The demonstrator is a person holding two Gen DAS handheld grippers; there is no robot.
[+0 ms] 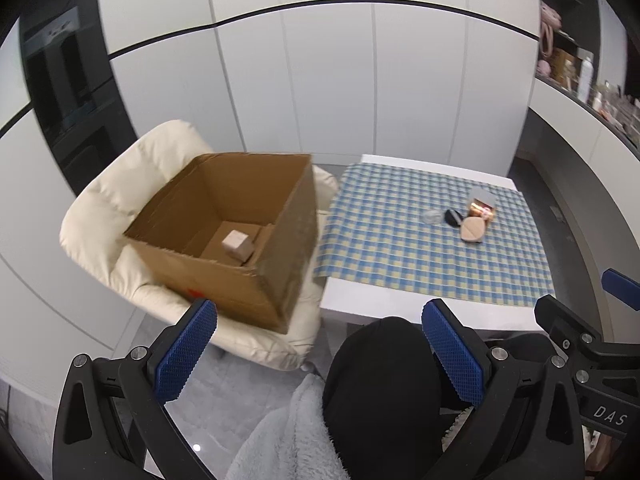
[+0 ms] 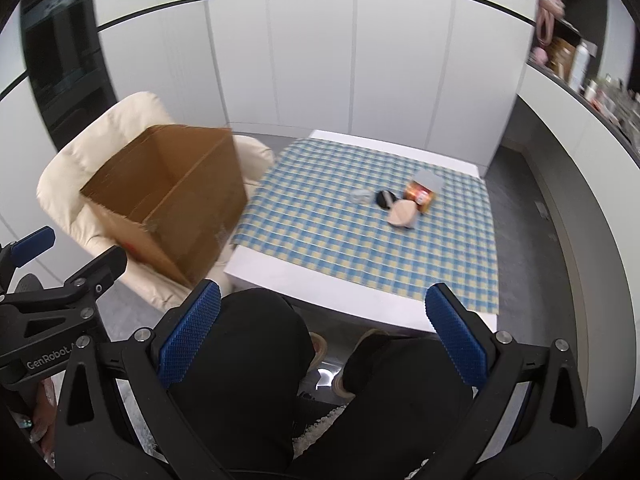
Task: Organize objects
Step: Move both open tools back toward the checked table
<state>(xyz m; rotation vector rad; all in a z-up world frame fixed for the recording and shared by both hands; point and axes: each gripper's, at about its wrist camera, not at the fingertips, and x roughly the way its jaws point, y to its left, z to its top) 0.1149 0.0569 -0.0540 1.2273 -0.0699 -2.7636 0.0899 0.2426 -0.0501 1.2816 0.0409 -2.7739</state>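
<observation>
Items (image 2: 404, 200) far ahead — right claw (image 2: 322, 336) empty

Cardboard box (image 2: 168, 196) motion-blurred, its floor hidden, clear object (image 1: 432, 216) perhaps a jar

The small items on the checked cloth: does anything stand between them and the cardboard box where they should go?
Nothing visible does. The small items lie clustered on the checked cloth, and bare cloth runs from them to the table edge beside the cardboard box on the cream chair. The box is open on top, holding only a small block.
</observation>
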